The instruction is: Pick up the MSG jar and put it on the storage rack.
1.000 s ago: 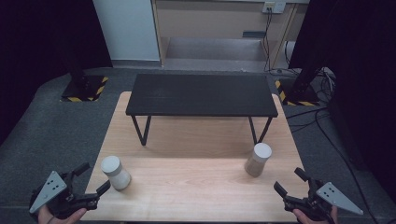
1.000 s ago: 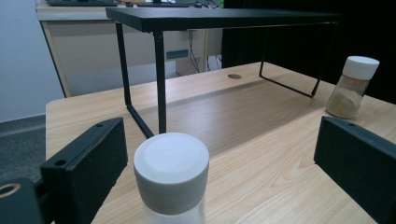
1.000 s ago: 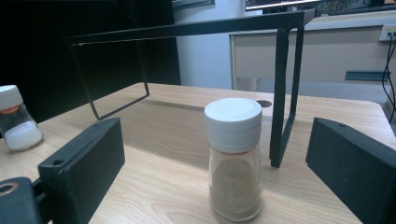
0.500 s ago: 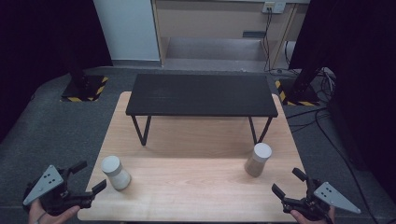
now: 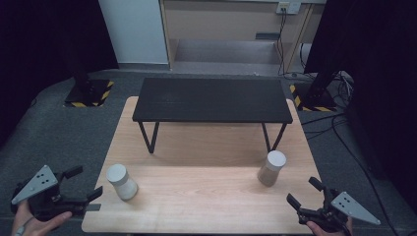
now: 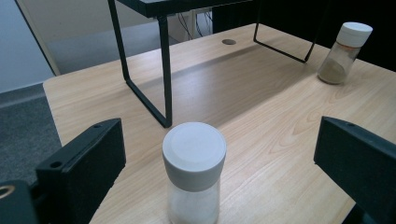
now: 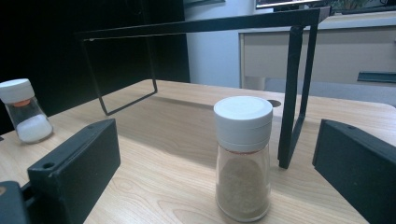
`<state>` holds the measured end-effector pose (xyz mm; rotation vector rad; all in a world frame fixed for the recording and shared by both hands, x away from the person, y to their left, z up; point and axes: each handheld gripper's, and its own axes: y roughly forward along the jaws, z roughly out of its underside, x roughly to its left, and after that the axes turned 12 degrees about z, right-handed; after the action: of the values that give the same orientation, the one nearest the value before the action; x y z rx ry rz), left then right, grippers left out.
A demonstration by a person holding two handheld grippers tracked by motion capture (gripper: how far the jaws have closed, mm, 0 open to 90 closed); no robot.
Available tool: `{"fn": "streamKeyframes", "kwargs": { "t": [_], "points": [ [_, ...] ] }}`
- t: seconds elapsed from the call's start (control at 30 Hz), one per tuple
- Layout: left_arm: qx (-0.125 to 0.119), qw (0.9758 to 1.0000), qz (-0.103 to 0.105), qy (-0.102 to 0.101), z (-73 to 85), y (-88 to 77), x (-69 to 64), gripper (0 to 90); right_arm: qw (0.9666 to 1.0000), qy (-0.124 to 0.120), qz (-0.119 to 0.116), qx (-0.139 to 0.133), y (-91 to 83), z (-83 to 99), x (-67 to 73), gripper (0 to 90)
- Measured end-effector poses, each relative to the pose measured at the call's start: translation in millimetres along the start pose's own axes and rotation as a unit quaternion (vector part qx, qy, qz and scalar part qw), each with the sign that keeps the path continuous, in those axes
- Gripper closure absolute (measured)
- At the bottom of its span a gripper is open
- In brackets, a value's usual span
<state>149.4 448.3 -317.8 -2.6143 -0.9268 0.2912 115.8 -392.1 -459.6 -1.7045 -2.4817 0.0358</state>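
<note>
White-capped salt shaker [image 5: 121, 181] stands upright on the counter [image 5: 206, 206], at two o'clock from the open, empty left claw [image 5: 88, 183]; pepper shaker [image 5: 271, 168] at eleven o'clock from the just-widened, empty right claw [image 5: 305, 192]

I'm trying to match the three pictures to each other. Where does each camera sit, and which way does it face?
High view: above the person's side, looking forward and down on the wooden table; both hands, left gripper and right gripper show.
Left gripper view: rides that gripper, faces the white-filled shaker between open jaws.
Right gripper view: rides that gripper, faces the brown-filled shaker.
Shared: both shakers, black rack.
</note>
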Motion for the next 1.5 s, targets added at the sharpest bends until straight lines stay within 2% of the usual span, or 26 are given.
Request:
{"fn": "streamKeyframes", "kwargs": {
  "t": [0.17,0.27,0.47,0.53,0.63,1.07,1.5],
  "points": [
    [0.025,0.9997,0.007,0.003,-12.5,-6.9,5.7,1.0,1.0,0.006,-0.001,-0.002,-0.6,0.7,-1.1,1.3],
    [0.036,0.9993,0.004,0.01,-18.7,-10.7,8.0,0.8,1.0,0.005,-0.002,-0.002,-0.6,0.4,-0.9,1.2],
    [0.042,0.9989,0.008,0.021,-23.2,-14.5,13.7,0.8,1.0,0.005,-0.002,-0.003,-0.8,0.6,-0.8,1.2],
    [0.047,0.9985,0.02,0.023,-25.1,-14.9,18.4,0.7,1.0,0.006,-0.003,-0.002,-0.6,0.7,-1.0,1.3],
    [0.056,0.9978,0.023,0.028,-27.8,-12.9,21.7,1.0,1.0,0.007,-0.003,-0.001,-0.5,0.6,-0.8,1.4],
    [0.074,0.9965,0.036,0.018,-18.7,6.3,39.1,2.3,1.0,0.008,0.001,-0.002,-1.3,0.9,-0.8,1.6],
    [0.085,0.9952,0.048,0.01,-6.7,37.8,53.1,3.5,0.9999,0.014,0.002,-0.002,-1.9,1.3,-1.1,1.9]
  ]
}}
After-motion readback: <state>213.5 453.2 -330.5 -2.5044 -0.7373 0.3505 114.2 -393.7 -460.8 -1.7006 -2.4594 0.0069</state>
